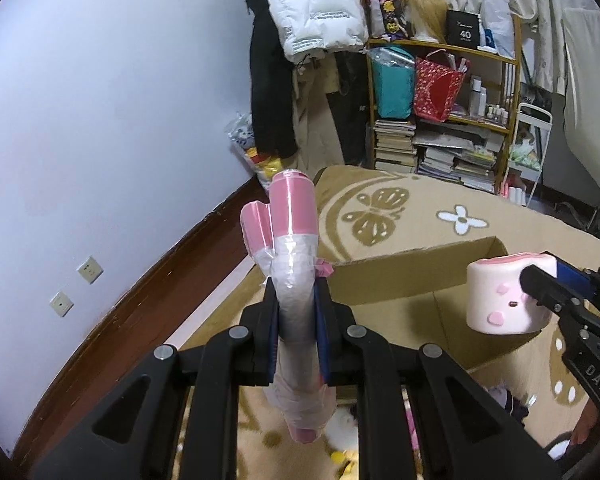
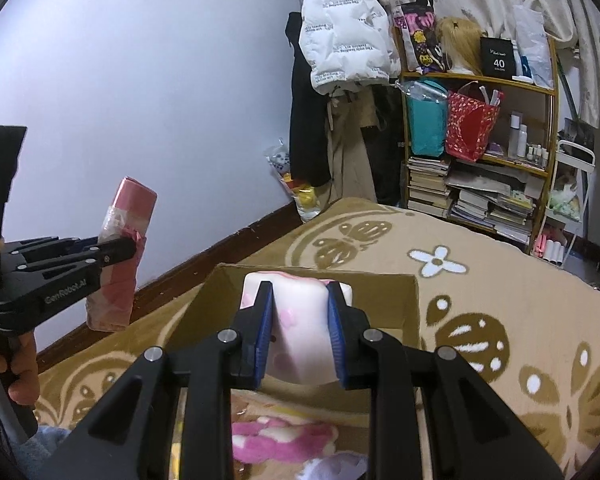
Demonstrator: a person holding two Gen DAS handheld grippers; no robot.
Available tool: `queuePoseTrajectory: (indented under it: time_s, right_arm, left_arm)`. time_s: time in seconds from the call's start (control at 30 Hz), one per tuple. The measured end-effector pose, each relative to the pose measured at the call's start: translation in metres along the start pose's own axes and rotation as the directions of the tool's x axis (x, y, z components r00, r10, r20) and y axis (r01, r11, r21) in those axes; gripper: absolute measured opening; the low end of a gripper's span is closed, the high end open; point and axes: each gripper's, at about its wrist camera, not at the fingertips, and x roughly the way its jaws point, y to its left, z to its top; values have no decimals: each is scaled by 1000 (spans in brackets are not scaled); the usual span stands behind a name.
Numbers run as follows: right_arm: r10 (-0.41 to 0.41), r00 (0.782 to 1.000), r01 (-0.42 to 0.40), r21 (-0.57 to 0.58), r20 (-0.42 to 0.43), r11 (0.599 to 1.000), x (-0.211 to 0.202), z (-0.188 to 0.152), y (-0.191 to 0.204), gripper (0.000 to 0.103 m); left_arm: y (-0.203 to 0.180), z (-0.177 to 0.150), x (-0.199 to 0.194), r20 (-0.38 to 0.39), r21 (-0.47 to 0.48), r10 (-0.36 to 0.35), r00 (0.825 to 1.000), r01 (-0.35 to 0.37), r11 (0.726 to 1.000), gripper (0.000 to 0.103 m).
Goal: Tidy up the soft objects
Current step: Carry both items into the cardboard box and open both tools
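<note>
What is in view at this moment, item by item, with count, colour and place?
Wrapped roll: one, pink under clear film, upright between the left gripper's jaws.
Squishy toy: one, pale pink and white with pink spots, between the right gripper's jaws, above the box.
Cardboard box: one, brown, open, on the blanket.
Blanket: one, tan with brown butterflies and white flowers, under the box.
Plush items: several, pink, white and yellow, low down below the grippers; number unclear.
Shelf: one, wooden, far right, holding books, bags and bottles.
Puffer jacket: one, white, hanging beside the shelf.
Wall: pale, left.
Left gripper: black, shut on the roll.
Right gripper: black, shut on the toy.
Hand: one, on the left gripper's handle.
</note>
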Motion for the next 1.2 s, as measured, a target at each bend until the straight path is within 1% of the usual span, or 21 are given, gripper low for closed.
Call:
queuePoseTrajectory:
  time_s: [0.17, 0.3, 0.33, 0.43, 0.47, 0.53, 0.73, 0.77, 0.83, 0.87, 0.9, 0.93, 0.97, 1.0, 1.03, 1.1, 1.13, 1.2]
  right_arm:
    - [-8, 1000, 8, 20, -26, 1000, 19, -6, -13, 28]
    - [-21, 997, 23, 33, -72, 999, 38, -17, -22, 29]
    - [-22, 996, 26, 41, -86, 999, 43, -21, -25, 30]
    - [-24, 993, 31, 59, -116, 998, 53, -29, -31, 32]
    - [-23, 991, 32, 62, -133, 998, 57, -31, -32, 34]
    - [-26, 987, 36, 59, -160, 998, 64, -35, -34, 35]
    - [-28, 982, 39, 57, -186, 998, 72, -41, -36, 37]
    - [-29, 982, 40, 55, -188, 998, 72, -42, -36, 37]
    - [-31, 982, 42, 54, -185, 998, 70, -42, -35, 39]
    - [-32, 984, 43, 56, -178, 998, 67, -40, -35, 48]
    - [-34, 985, 44, 59, -172, 997, 64, -40, -33, 62]
    - [-34, 986, 45, 64, -162, 997, 60, -39, -32, 68]
    - [-33, 988, 43, 68, -150, 997, 55, -36, -32, 74]
    - [-36, 989, 46, 67, -144, 997, 52, -34, -30, 78]
    - [-41, 989, 51, 63, -142, 997, 48, -32, -28, 80]
    - [-51, 989, 59, 55, -137, 997, 41, -29, -26, 90]
    - [-53, 990, 61, 55, -132, 997, 37, -28, -25, 91]
    - [-55, 990, 63, 63, -129, 996, 29, -27, -24, 94]
  left_arm:
    - [-14, -1, 24, 19, 10, -55, 998, 55, 998, 15]
    - [-28, -5, 45, -3, 9, -115, 993, 115, 993, 15]
    - [-31, -6, 48, -7, 14, -119, 993, 120, 993, 15]
    - [-46, -16, 62, -38, 61, -116, 993, 118, 991, 15]
    - [-50, -18, 66, -45, 75, -108, 993, 111, 991, 15]
    - [-57, -23, 75, -70, 96, -88, 994, 94, 991, 15]
    - [-55, -29, 86, -96, 72, -60, 994, 68, 995, 18]
    - [-53, -29, 86, -99, 66, -53, 994, 60, 996, 21]
    - [-49, -28, 87, -113, 50, -54, 992, 60, 997, 23]
    - [-47, -28, 87, -122, 43, -57, 991, 63, 997, 26]
    - [-45, -28, 86, -127, 38, -59, 990, 64, 997, 32]
    - [-43, -28, 83, -128, 34, -56, 990, 61, 998, 36]
    - [-42, -29, 79, -122, 36, -51, 991, 56, 998, 47]
    - [-41, -28, 75, -113, 41, -46, 993, 51, 998, 59]
    - [-40, -29, 68, -96, 49, -42, 994, 47, 998, 63]
    - [-38, -29, 57, -80, 61, -42, 996, 47, 997, 72]
    - [-37, -29, 53, -77, 61, -41, 996, 46, 997, 74]
    - [-34, -30, 44, -70, 47, -41, 997, 44, 998, 85]
